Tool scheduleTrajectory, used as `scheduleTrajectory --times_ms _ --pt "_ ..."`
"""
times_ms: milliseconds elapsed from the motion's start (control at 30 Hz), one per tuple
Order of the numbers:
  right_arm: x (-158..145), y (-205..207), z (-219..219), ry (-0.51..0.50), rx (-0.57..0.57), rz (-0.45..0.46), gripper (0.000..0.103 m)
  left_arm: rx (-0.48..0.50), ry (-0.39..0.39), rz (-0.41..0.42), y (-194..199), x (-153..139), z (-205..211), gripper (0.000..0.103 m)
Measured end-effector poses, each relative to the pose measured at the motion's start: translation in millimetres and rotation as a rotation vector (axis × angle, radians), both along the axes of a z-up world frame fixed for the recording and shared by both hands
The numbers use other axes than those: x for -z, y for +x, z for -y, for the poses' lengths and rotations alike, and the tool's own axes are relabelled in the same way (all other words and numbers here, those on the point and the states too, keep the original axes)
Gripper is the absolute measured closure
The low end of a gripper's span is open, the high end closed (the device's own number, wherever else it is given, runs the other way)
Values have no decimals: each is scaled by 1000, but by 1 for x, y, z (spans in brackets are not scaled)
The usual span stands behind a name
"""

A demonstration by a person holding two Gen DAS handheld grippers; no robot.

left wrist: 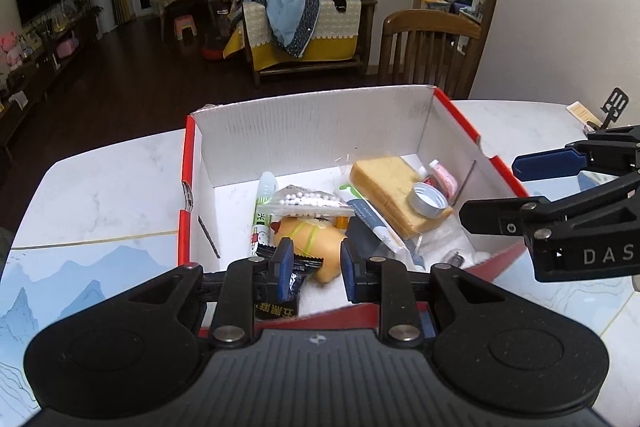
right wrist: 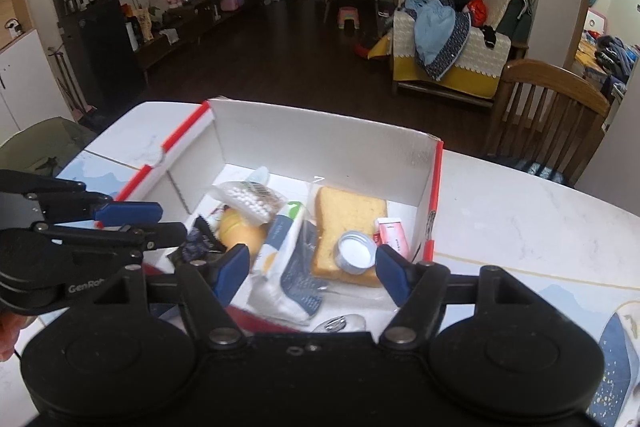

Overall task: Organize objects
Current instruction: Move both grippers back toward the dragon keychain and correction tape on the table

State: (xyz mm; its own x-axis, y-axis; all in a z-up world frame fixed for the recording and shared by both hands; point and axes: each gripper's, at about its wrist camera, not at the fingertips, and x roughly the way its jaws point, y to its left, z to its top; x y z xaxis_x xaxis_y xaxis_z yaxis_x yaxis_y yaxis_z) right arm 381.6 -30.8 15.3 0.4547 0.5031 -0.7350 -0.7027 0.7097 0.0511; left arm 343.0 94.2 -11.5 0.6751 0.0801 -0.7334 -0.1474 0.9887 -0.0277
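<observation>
Red-and-white cardboard box point(left wrist: 316, 131), open-topped, on a white marbled table point(left wrist: 104, 187). Contents: bread slice point(left wrist: 390, 183) toward the far right corner, metal lid point(left wrist: 428, 201) resting on it, pink tube point(left wrist: 444, 177) beside the right wall, bead bag point(left wrist: 308, 203), yellow toy point(left wrist: 316, 243), black packet point(left wrist: 288, 267) at the near edge. Left gripper point(left wrist: 316, 265) above the near edge, jaws narrowly parted, gripping nothing. Right gripper point(right wrist: 314, 269) jaws wide apart, empty.

A white marble-look table point(left wrist: 112, 187) carries the red-edged box point(left wrist: 312, 123), perhaps cardboard.

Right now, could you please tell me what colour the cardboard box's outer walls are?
Red outside, white inside; the cardboard box shows it best in the left wrist view.
</observation>
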Motion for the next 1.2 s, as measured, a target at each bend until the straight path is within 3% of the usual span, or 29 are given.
scheduleTrajectory --times_ms 133,367,467,600,700,933,1200 --pt "-10 -16 6 10 -23 28 30 11 -6 21 -15 -7 4 57" --pt "-22 -48 22 35 -52 63 20 29 -13 41 -43 -19 10 51" --pt "-25 -62 31 49 -60 67 17 33 -2 54 -58 -23 13 33" --pt "-26 -81 41 67 -57 58 13 42 1 64 -75 -26 18 31" --pt "-23 -94 49 71 -51 53 9 48 -9 61 -87 -26 21 24" --pt "-13 -122 61 69 -32 39 1 60 -41 57 -114 -20 28 21" --pt "3 -151 71 58 -2 29 1 58 -74 40 -140 -6 30 14"
